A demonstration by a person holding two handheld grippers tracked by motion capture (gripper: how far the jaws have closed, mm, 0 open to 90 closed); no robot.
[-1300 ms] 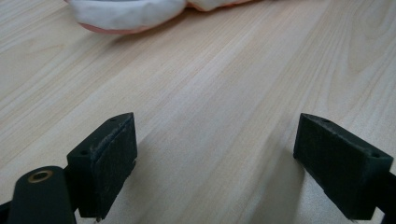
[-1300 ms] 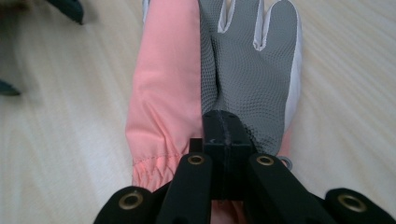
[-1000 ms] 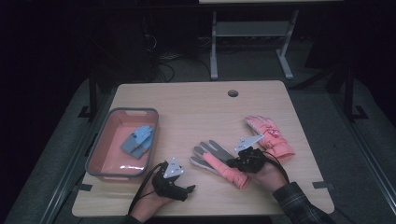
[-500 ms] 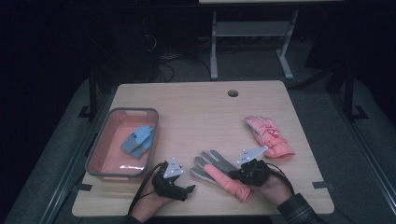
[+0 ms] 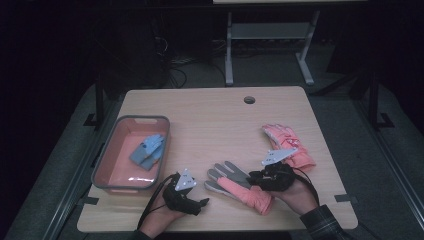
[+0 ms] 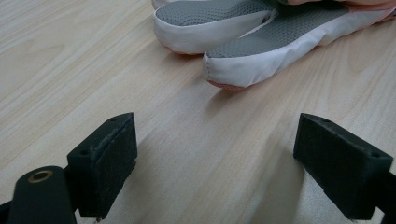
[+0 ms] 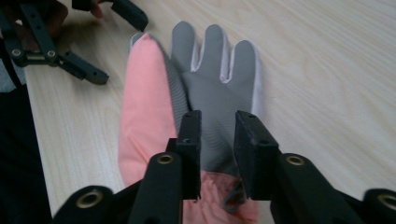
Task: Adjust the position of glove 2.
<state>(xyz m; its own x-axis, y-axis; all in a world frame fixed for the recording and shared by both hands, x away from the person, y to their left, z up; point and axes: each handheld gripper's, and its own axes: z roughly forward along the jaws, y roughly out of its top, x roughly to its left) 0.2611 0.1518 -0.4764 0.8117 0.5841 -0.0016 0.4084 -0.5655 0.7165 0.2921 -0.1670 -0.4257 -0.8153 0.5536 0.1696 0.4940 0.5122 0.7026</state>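
A glove with a grey palm and pink back (image 5: pixel 234 183) lies at the table's front centre, its pink side partly folded over. My right gripper (image 5: pixel 253 177) holds it by the cuff end. In the right gripper view the two jaws stand close together on the grey palm (image 7: pixel 212 88), just above the pink cuff. Left of the glove my left gripper (image 5: pixel 200 200) rests open on the table. Its jaws are wide apart and the glove's white-edged fingertips (image 6: pixel 243 65) lie just ahead of them. That left gripper (image 7: pixel 120 49) also appears at the top left of the right gripper view.
A second pink glove (image 5: pixel 286 142) lies behind my right gripper. At the left stands a pink tray with a grey rim (image 5: pixel 116 131) that holds blue gloves (image 5: pixel 149 150). A round hole (image 5: pixel 249 99) sits near the table's far edge.
The right gripper has come a little nearer the front edge, and the grey-and-pink glove has slid with it. The left gripper has stayed where it was.
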